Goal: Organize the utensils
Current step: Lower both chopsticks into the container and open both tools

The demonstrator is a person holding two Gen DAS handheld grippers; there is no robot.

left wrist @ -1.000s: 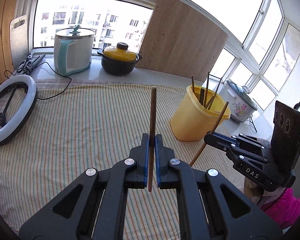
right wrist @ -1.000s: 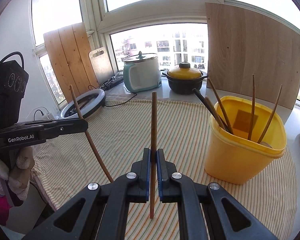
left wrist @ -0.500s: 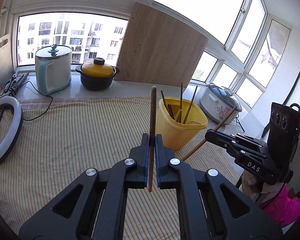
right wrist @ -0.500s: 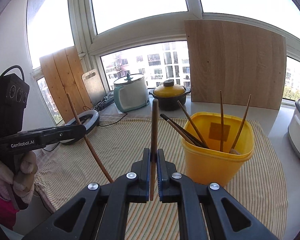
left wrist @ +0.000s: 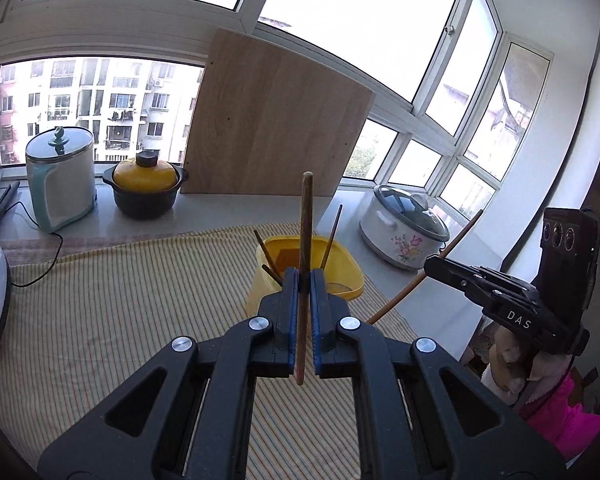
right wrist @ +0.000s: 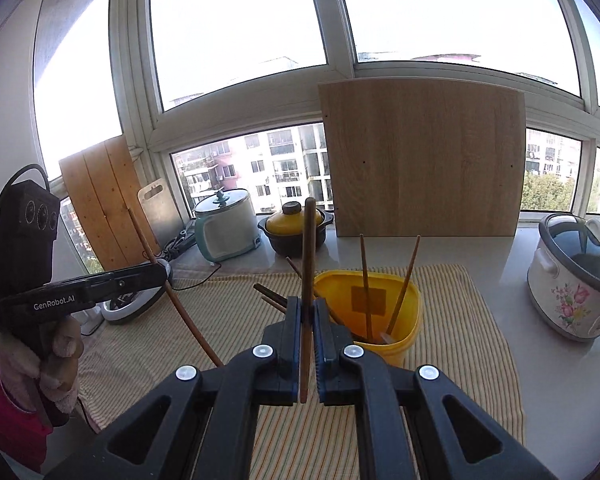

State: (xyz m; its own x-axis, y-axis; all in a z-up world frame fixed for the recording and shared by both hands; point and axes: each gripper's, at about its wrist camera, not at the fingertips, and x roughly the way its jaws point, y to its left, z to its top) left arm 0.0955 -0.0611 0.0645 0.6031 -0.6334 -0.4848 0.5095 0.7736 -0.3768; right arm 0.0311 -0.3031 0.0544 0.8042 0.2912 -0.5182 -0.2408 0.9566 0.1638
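Carrying two chopsticks toward the yellow tub

Carrying step was in hand. Left gripper [left wrist: 305,280] was clenched on a chopstick [left wrist: 305,216], upright between the blue pads, top end above the fingers, bottom end poking out below. Right gripper [right wrist: 308,306] was clenched on its own chopstick [right wrist: 309,248] the same way; seen from the left wrist view that stick slanted [left wrist: 454,242]. Neither stick was in the tub yet.

Tub [right wrist: 410,322] sat on the striped cloth [right wrist: 480,340] on the counter, just past both grippers, with several chopsticks already leaning inside.

Next move, by my read: bring each gripper over the tub mouth, tip the stick so its lower end points in, then let go. Sticks inside lean across the opening, so the entry needs a free gap; one gripper at a time would likely avoid a clash.

Chopsticks looked thin, brown, wooden, straight, slightly tapered.
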